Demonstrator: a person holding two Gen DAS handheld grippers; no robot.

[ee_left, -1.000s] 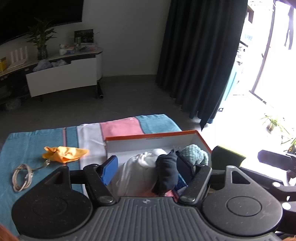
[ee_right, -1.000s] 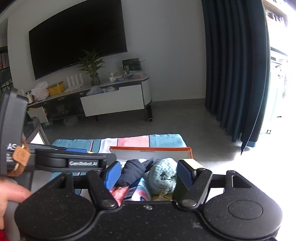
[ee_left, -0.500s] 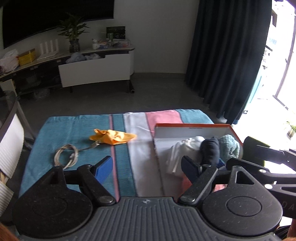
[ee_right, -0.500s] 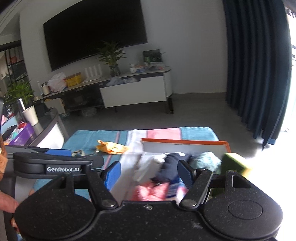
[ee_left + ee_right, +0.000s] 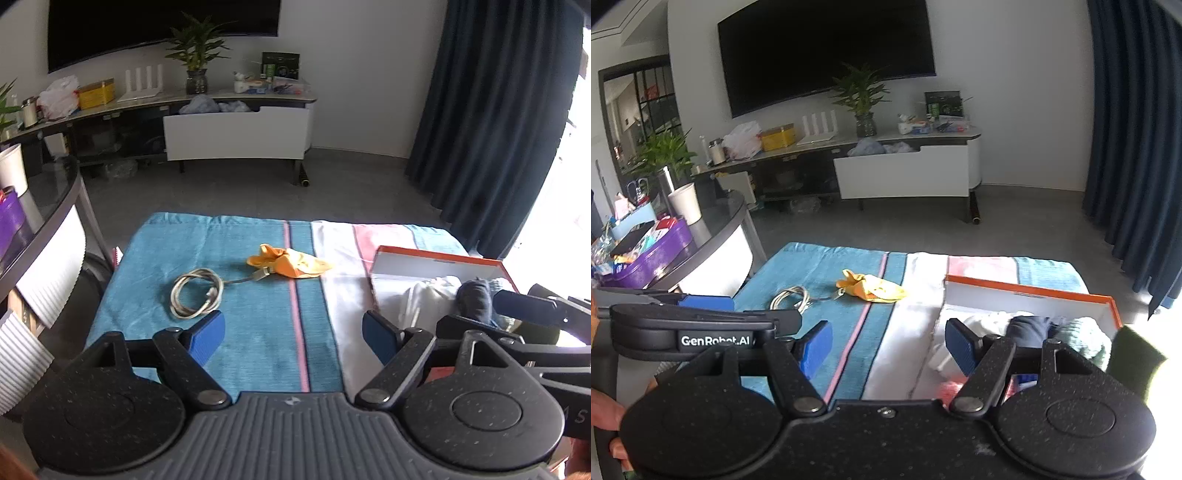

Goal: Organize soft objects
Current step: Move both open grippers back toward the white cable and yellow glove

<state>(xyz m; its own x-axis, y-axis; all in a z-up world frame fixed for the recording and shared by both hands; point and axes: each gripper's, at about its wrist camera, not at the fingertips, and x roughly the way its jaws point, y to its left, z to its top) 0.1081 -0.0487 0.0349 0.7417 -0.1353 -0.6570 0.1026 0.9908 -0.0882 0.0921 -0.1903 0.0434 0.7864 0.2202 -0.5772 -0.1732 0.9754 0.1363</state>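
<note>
box (image 5: 1030, 291): orange-rimmed, on striped cloth (image 5: 258, 332), holds white cloth (image 5: 428, 299), navy sock (image 5: 1028, 330), teal knit (image 5: 1082, 336) | orange cloth (image 5: 291, 263): outside, beside cable (image 5: 195, 291) | left gripper (image 5: 293, 334): released, jaws just opened, nothing between | right gripper (image 5: 886, 347): released, empty

The right gripper (image 5: 524, 306) hides part of the box's (image 5: 436, 258) soft contents (image 5: 432, 299).

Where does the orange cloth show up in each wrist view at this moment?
Left wrist view: the orange cloth lies at mid-frame on the blue part of the striped blanket, just right of the coiled cable.
Right wrist view: orange cloth sits left of centre, again beside the cable.
Shared landmark: the orange-rimmed box, to the cloth's right in both views.
</note>
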